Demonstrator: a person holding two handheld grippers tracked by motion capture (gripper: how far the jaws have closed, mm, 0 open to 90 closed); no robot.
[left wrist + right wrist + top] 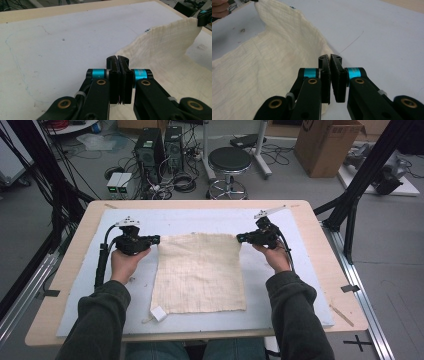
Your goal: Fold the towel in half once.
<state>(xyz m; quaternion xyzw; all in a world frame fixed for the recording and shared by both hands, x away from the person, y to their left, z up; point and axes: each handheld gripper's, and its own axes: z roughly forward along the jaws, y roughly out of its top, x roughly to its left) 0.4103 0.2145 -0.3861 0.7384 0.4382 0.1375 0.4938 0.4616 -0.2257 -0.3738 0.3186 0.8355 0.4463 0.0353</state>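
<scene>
A cream, loosely woven cloth (200, 272) lies spread on the white mat (285, 290). A small white tag (159, 313) sits at its near left corner. My left gripper (156, 239) is shut on the cloth's far left corner and my right gripper (240, 238) is shut on the far right corner. In the left gripper view the jaws (117, 60) are pressed together and the cloth (162, 50) rises away towards the other gripper (204, 18). In the right gripper view the closed jaws (330, 58) pinch the cloth's edge, and the cloth (274, 55) runs off to the upper left.
The mat covers a wooden table (75, 270). A thin wooden stick (341, 315) lies near the table's right front corner. Beyond the far edge stand a black stool (229, 162), computer towers (150, 150) with cables, and a cardboard box (325, 145). Black frame posts (360, 180) flank the table.
</scene>
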